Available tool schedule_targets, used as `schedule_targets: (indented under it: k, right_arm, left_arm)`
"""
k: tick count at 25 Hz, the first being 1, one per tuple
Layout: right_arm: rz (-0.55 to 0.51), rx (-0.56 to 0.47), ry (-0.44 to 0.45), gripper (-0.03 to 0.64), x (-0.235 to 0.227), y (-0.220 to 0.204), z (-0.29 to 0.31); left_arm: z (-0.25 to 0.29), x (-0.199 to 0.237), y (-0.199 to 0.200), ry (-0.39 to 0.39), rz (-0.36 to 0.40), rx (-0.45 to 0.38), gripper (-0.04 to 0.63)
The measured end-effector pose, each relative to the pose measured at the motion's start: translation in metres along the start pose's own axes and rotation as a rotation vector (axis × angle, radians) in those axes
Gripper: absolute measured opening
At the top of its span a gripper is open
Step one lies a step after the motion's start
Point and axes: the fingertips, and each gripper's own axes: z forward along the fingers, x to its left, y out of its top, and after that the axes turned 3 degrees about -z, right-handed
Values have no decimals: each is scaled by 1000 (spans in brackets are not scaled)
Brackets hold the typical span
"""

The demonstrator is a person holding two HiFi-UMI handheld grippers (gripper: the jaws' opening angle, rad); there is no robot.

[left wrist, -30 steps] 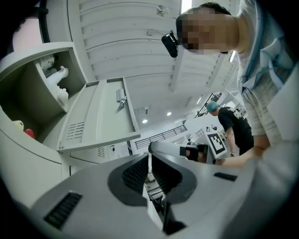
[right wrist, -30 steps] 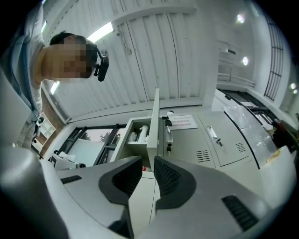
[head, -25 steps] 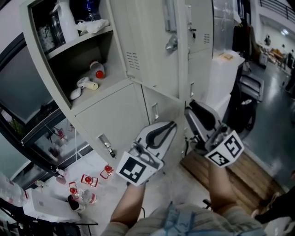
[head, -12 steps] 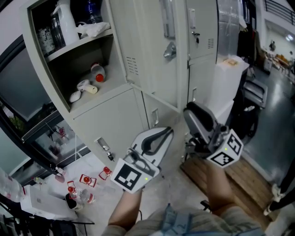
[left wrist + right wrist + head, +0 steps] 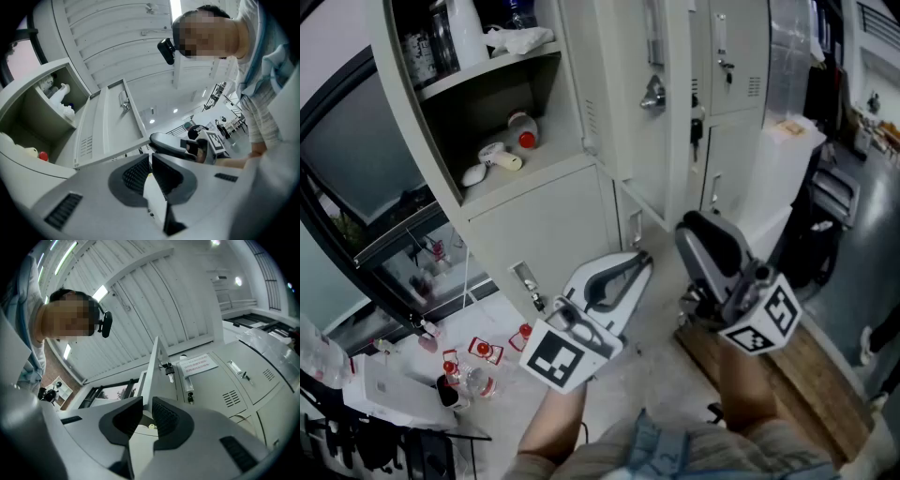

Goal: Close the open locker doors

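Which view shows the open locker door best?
Head view: the open locker door shows most of its face, swung out. Left gripper view shows it from below, distorted; right gripper view catches it nearly edge-on.

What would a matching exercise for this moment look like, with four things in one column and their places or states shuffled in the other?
Things:
1. locker door
2. red-capped bottle
3. left gripper
4. small red objects

Places or states:
A. on the floor
B. jaws together, nothing between them
C. swung open
D. on a shelf

Pairs: 1-C, 2-D, 3-B, 4-A
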Motion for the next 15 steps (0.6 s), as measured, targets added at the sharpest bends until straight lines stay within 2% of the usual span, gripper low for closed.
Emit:
schedule_targets:
  k: [7, 15]
  right_arm:
    - [-50, 27, 6, 58, 37, -8, 21]
    - [-55, 43, 11, 58, 80, -27, 56]
  left_arm:
    - [-35, 10, 14, 37, 22, 6, 5]
    - [-86, 30, 38, 71, 75, 22, 5]
